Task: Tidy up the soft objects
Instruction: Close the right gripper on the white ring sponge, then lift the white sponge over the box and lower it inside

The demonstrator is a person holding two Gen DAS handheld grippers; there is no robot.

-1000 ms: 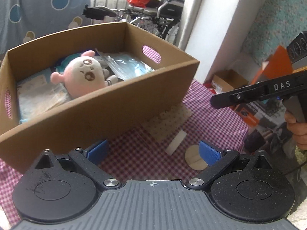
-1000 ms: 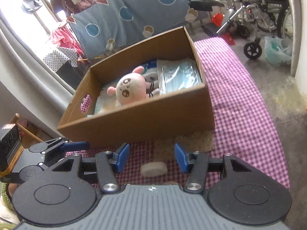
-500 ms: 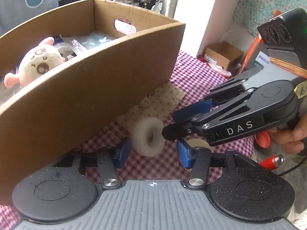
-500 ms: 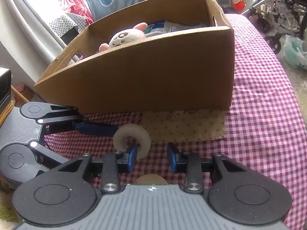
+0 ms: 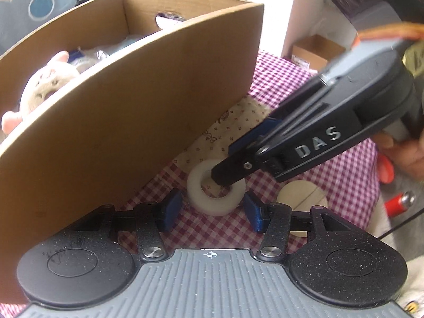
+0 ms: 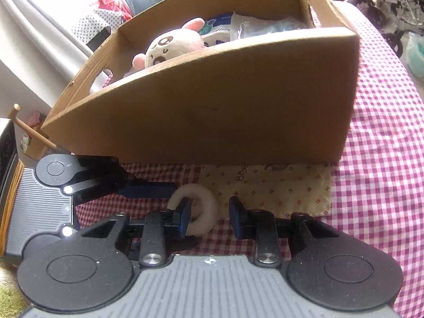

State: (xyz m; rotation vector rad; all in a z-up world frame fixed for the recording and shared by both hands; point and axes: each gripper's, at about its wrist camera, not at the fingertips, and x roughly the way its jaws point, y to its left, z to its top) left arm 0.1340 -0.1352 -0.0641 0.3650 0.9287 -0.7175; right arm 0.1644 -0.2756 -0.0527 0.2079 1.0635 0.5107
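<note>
Since half a second ago both tongs have pushed in lower and nearer the white foam ring, and the right tongs now have one finger through the ring's hole, the other finger out in the open to its right. Right tongs jaws stand partly apart, not yet pinching; hooking the hole looks like a way to get a soft, squashy ring off the cloth without flattening it. Left tongs sit wide, a blue pad on each side of the ring, not touching as far as I can tell; likely bracketing it so it cannot roll or slide. Ring lies on the checked cloth of the counter, near the front wall of the cardboard box, just left of a patterned cloth square half tucked under the box. Box already holds a plush toy and plastic packets, so it reads as the collecting place. Round beige pad lies right of the ring, untouched. Judgement: the ring is mid-pickup, bound for the box; a loose one-finger hook could let it slip.
</note>
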